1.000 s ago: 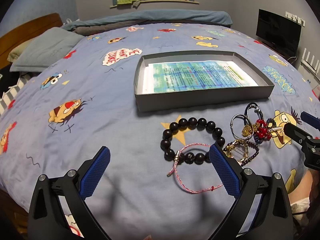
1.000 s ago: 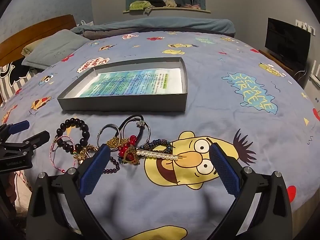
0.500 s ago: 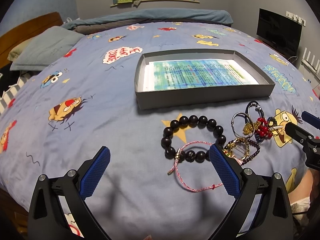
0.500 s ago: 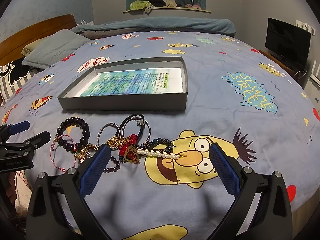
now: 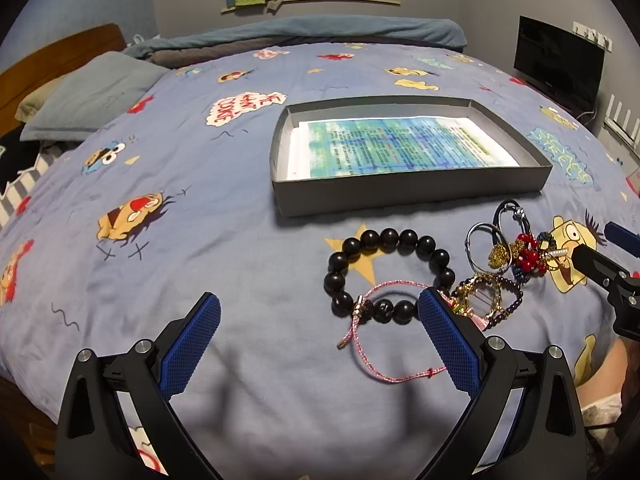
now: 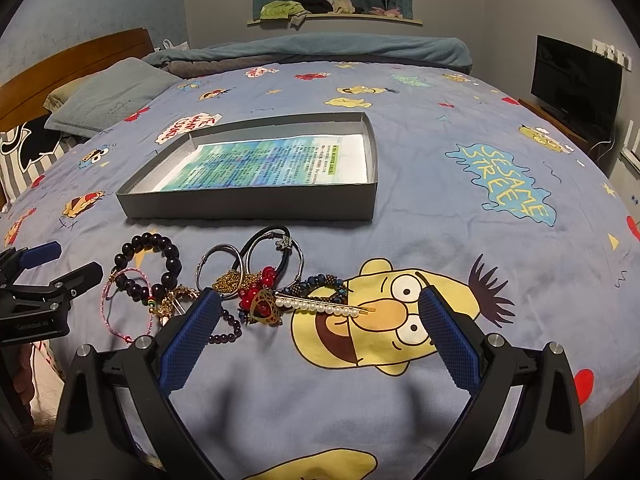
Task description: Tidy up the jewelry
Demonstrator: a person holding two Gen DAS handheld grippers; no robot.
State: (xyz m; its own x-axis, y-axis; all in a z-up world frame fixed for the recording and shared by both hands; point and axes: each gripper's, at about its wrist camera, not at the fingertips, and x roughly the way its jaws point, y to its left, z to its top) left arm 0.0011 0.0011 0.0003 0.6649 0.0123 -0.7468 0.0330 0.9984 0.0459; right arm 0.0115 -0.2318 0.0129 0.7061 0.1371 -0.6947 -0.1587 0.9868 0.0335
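Both grippers stand with jaws wide apart and empty: the left gripper (image 5: pixel 318 342) low in its frame, the right gripper (image 6: pixel 318 338) likewise. Between the left jaws lies the pink cord bracelet (image 5: pixel 386 338), overlapping the black bead bracelet (image 5: pixel 390 276); the pearl hairpin (image 6: pixel 326 307) sits between the right jaws. Higher up, mid-frame, waits the grey box (image 5: pixel 408 196), holding no jewelry. Judging so, sorting has barely begun; next comes lowering and closing on one piece.
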